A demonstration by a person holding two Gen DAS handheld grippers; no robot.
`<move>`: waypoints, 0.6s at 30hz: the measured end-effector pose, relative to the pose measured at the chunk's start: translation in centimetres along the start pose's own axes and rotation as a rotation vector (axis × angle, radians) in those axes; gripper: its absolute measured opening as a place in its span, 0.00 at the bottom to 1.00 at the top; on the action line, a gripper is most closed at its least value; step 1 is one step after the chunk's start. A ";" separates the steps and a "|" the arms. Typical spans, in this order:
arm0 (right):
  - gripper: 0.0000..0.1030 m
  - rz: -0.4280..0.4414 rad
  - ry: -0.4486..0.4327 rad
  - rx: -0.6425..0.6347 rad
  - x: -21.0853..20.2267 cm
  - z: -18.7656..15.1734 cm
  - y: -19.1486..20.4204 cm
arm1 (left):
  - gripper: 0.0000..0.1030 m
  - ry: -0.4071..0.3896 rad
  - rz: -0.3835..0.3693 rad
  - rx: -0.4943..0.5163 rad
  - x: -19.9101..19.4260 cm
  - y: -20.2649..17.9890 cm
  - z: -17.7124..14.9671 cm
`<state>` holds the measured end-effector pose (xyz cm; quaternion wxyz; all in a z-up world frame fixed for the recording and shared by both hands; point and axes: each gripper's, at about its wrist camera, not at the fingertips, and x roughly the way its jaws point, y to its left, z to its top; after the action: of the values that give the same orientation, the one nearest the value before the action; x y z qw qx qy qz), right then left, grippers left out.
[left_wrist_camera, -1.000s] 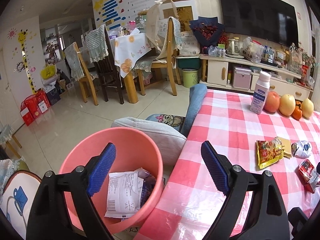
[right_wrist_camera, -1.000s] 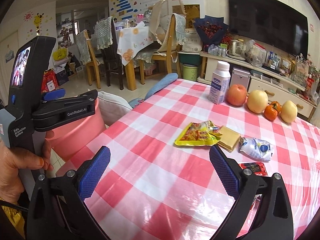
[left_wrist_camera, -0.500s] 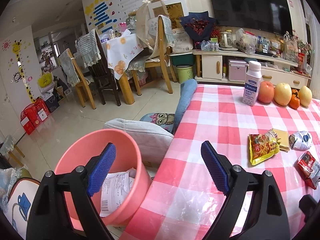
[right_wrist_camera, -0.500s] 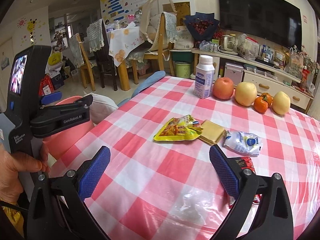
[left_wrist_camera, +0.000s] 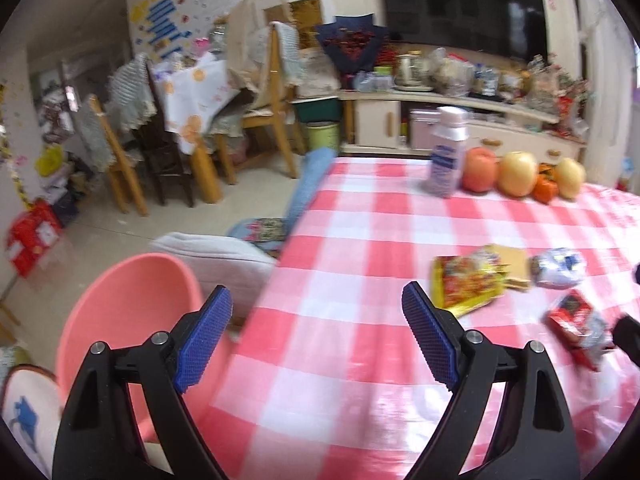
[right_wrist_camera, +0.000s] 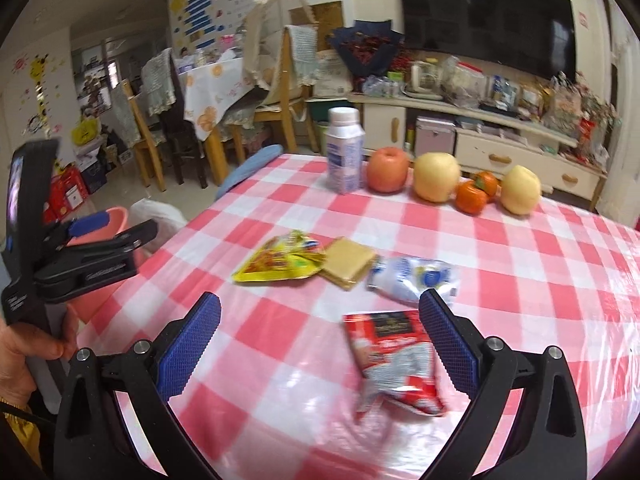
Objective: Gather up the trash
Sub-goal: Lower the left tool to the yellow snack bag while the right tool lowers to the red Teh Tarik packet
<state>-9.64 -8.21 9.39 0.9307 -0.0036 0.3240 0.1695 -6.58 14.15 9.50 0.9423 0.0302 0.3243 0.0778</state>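
Red wrapper (right_wrist_camera: 394,360) lies nearest the wide-open, empty right gripper (right_wrist_camera: 320,340), which should straddle its crumpled middle before pinching; the left gripper (left_wrist_camera: 316,334) hangs open too.

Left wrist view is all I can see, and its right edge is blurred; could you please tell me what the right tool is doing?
Observer: The right tool is open above the table, with the red packet between its fingers, not gripped.
Operator: Thank you. What shape is that packet in?
Observer: Its near end is crumpled and silvery.
Operator: And how does my left tool look from there?
Observer: The left tool is open, held by a hand, in front of the pink bin.
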 end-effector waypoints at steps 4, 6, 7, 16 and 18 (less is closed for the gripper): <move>0.95 -0.020 0.034 0.042 0.1 0.1 -3.0 | 0.85 0.031 -0.150 -0.017 0.5 -1.2 0.0; 0.95 -0.025 0.056 0.059 0.4 0.0 -4.4 | 0.85 0.052 -0.200 -0.012 1.0 -2.2 0.1; 0.95 -0.026 0.065 0.065 0.5 -0.1 -4.9 | 0.85 0.068 -0.222 -0.013 1.3 -2.8 0.1; 0.95 0.028 0.202 0.072 2.8 -1.3 -6.4 | 0.85 0.213 -0.355 -0.026 6.6 -7.7 0.7; 0.95 0.028 0.224 0.068 3.2 -1.5 -6.3 | 0.85 0.240 -0.354 -0.027 7.9 -8.5 1.0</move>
<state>-6.18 -13.36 5.64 0.8858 0.0134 0.4317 0.1700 1.27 7.04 4.55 0.8962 -0.0495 0.4332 -0.0815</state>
